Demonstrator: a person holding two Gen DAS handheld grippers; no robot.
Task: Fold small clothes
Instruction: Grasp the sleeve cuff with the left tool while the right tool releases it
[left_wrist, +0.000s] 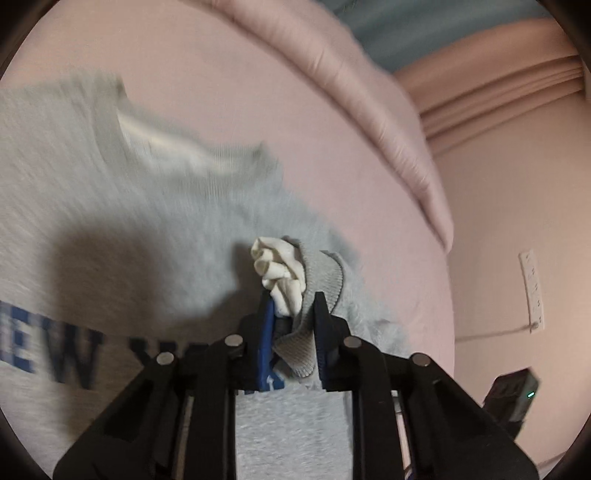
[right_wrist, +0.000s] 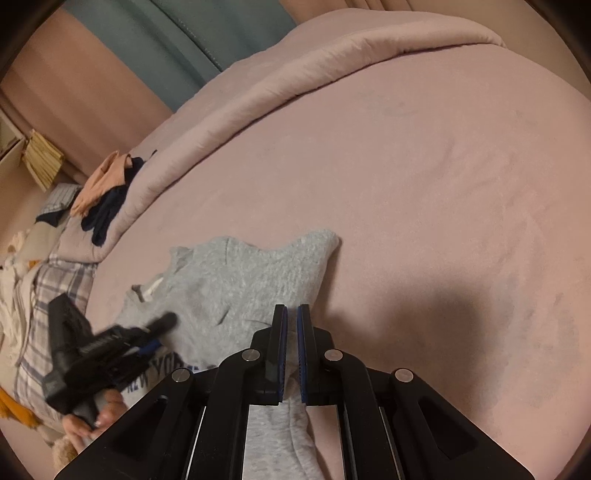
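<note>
- Grey sweatshirt (right_wrist: 236, 284) lies flat on the pink bedspread (right_wrist: 424, 184); collar toward the rolled duvet, sleeve trailing back under the right gripper (right_wrist: 291, 350).
- Fuzzy knit, blue "NEW YORK" print, white lining.
- Left gripper (left_wrist: 291, 314) pinches the ribbed cuff (left_wrist: 321, 280), lining bunched out.
- Right gripper's pads sit narrow, a slim gap between; can't tell if they grip.
- Only the right wrist view shows the clothes pile (right_wrist: 107, 192).
</note>
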